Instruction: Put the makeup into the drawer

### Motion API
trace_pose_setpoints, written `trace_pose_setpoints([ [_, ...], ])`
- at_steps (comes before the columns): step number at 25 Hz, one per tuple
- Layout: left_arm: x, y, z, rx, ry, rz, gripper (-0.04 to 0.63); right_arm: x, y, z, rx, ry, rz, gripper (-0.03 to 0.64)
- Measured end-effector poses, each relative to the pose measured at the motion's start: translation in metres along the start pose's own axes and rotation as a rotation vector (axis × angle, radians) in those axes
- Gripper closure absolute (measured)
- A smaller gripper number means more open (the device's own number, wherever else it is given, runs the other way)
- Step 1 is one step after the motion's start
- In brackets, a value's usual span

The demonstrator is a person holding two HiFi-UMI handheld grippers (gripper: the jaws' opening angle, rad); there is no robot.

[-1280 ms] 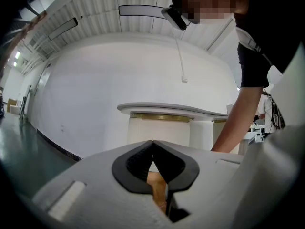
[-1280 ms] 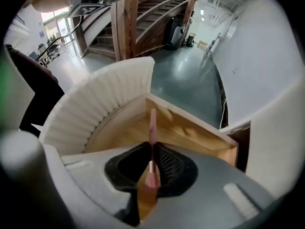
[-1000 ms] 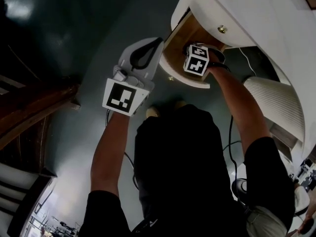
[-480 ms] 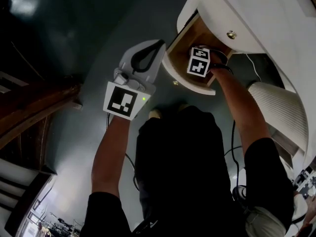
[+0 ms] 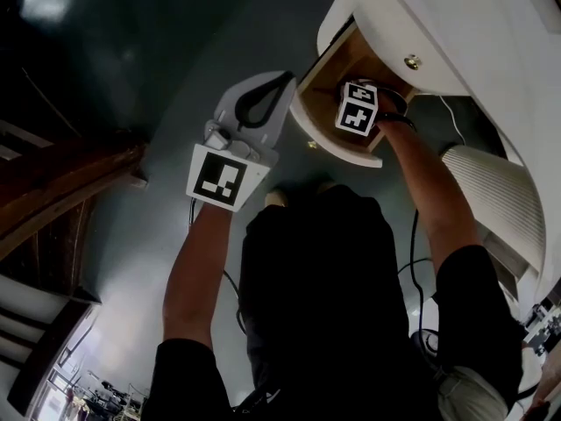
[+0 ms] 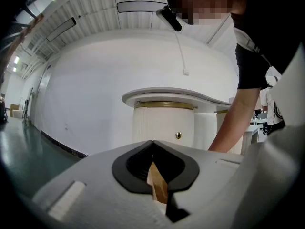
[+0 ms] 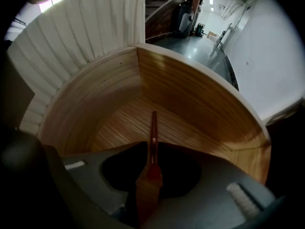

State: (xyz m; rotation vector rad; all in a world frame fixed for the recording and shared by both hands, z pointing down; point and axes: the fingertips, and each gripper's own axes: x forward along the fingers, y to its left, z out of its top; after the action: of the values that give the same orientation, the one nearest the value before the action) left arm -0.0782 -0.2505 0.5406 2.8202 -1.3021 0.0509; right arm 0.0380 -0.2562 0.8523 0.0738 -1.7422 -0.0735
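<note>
The wooden drawer [image 5: 336, 140] stands pulled out of the white round cabinet [image 5: 456, 24]. My right gripper [image 5: 362, 96] reaches down inside it, under its marker cube. In the right gripper view the gripper [image 7: 152, 149] is shut on a thin reddish-brown makeup pencil [image 7: 153, 128]. The pencil points at the drawer's bare wooden floor [image 7: 190, 128]. My left gripper [image 5: 282, 77] hangs just left of the drawer, apart from it. Its jaws [image 6: 152, 144] meet at the tips with nothing held. A sliver of light wood shows through the gap behind them.
The cabinet has a small brass knob [image 5: 410, 61] above the drawer and a ribbed white side [image 5: 491, 191]. Dark wooden stairs [image 5: 61, 191] run along the left over the dark green floor. A cable [image 5: 412, 235] hangs by the person's right arm.
The head view has shifted slightly, so the drawer sits a little further right. My right gripper stays inside the drawer with the pencil. The left gripper has barely moved.
</note>
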Motion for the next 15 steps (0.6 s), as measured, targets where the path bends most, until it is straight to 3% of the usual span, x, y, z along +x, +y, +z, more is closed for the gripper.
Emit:
trace_pose_setpoints([
  [10, 0.003, -0.004, 0.02, -0.015, 0.028, 0.001, 0.584, -0.046, -0.001, 0.005, 0.003, -0.062, -0.082, 0.562],
  [15, 0.005, -0.007, 0.032, -0.029, 0.047, 0.012, 0.584, -0.088, -0.009, 0.022, 0.033, -0.147, -0.14, 0.591],
])
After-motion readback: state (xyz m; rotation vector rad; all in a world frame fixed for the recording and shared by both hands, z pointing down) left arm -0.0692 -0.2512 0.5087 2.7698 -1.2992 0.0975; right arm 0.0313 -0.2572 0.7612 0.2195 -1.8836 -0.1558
